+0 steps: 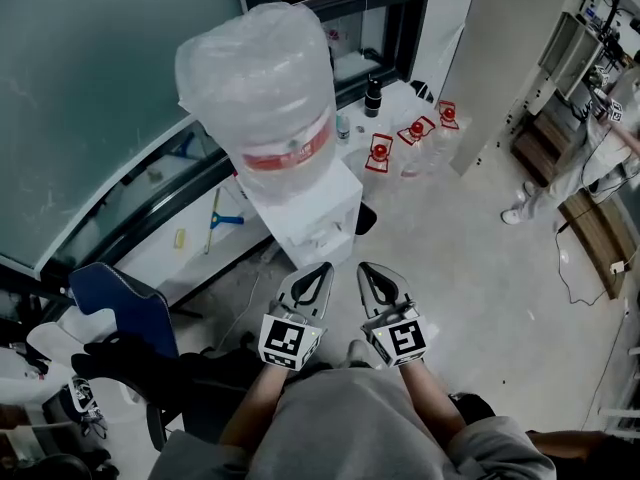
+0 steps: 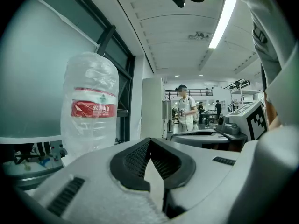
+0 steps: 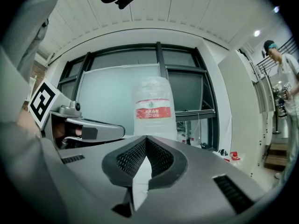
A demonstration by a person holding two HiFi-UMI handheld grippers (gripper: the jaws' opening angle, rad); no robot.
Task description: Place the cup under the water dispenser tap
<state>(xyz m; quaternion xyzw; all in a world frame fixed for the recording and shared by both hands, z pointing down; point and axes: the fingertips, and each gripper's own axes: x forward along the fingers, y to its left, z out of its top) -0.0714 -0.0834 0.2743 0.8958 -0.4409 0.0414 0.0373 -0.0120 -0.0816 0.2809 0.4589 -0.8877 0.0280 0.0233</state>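
The white water dispenser [image 1: 312, 206] stands in front of me against the window wall, topped by a big clear bottle [image 1: 258, 78] with a red label. That bottle [image 2: 91, 111] is ahead and to the left in the left gripper view. In the right gripper view the bottle [image 3: 154, 113] is straight ahead. My left gripper [image 1: 322, 268] and right gripper [image 1: 368, 268] hang side by side just short of the dispenser's front, both shut and holding nothing. The left gripper [image 2: 149, 141] and the right gripper [image 3: 146, 139] each point about level. No cup shows in any view.
Several red-capped water bottles [image 1: 415, 133] sit on the floor behind the dispenser, and a black bottle [image 1: 373, 96] stands on the ledge. A blue chair [image 1: 120, 298] is at my left. A person [image 1: 570, 168] stands at the far right by shelves.
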